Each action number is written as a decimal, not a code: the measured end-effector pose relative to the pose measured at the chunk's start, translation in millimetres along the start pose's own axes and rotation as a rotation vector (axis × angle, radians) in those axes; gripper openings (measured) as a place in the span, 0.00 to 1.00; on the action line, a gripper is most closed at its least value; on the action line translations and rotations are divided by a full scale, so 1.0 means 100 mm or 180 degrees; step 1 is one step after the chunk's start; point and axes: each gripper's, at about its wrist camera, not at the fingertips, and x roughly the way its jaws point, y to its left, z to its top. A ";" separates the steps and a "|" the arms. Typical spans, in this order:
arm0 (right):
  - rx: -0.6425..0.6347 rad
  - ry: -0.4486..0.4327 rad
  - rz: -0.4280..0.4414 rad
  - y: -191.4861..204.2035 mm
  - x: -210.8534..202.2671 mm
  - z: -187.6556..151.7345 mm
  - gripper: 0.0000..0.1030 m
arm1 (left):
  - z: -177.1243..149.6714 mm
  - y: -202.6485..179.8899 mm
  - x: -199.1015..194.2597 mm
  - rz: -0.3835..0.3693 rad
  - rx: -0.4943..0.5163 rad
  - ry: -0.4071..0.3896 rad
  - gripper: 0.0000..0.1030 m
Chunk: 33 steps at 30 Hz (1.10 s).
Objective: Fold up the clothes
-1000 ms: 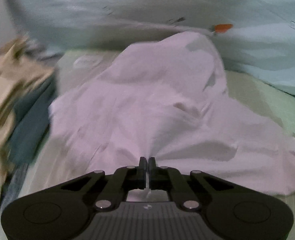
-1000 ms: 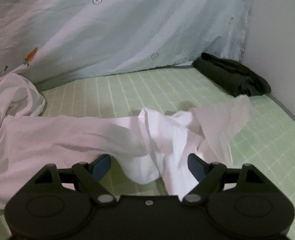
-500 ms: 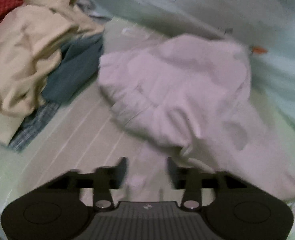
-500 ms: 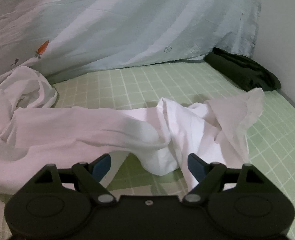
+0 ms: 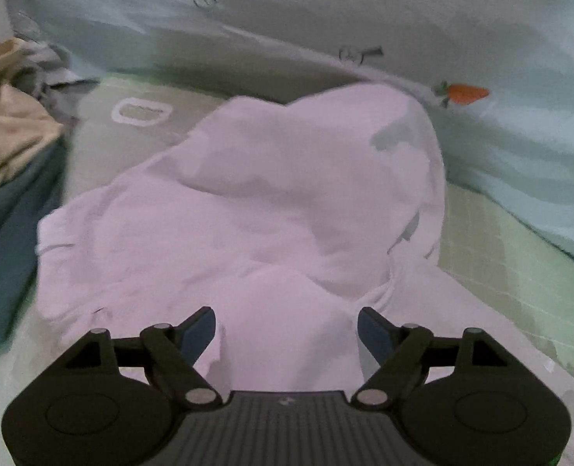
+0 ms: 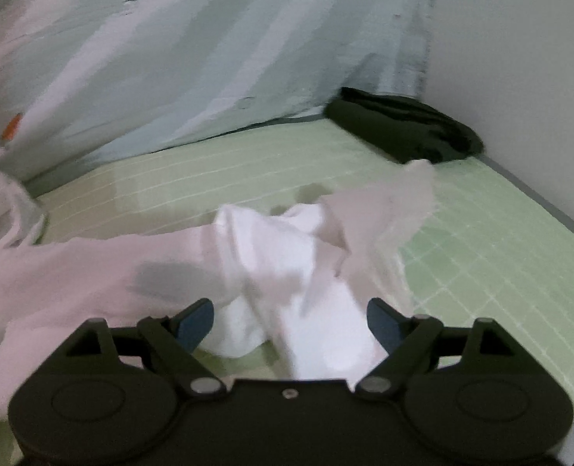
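Observation:
A crumpled white garment [image 5: 271,209] lies in a heap on the green checked mat [image 5: 512,256]. My left gripper [image 5: 287,330] is open just over its near edge, with cloth between the spread fingers but not clamped. In the right wrist view the same garment [image 6: 287,256] stretches from the left into a bunched end in the middle of the mat [image 6: 481,252]. My right gripper [image 6: 290,326] is open, its fingers on either side of that bunched end.
A pale blue patterned sheet [image 5: 481,31] hangs along the back. A pile of beige, teal and grey clothes [image 5: 7,124] lies at the left. A folded black garment [image 6: 403,128] sits in the far right corner by the white wall [image 6: 520,58].
My left gripper was shut on the white garment, then opened and let it go; it now faces the heap again. My right gripper stayed open and moved in over the bunched end.

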 end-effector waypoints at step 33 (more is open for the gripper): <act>-0.0306 0.0137 0.0297 0.31 -0.04 -0.14 0.86 | -1.45 1.22 -0.58 0.0203 -0.1253 0.0665 0.85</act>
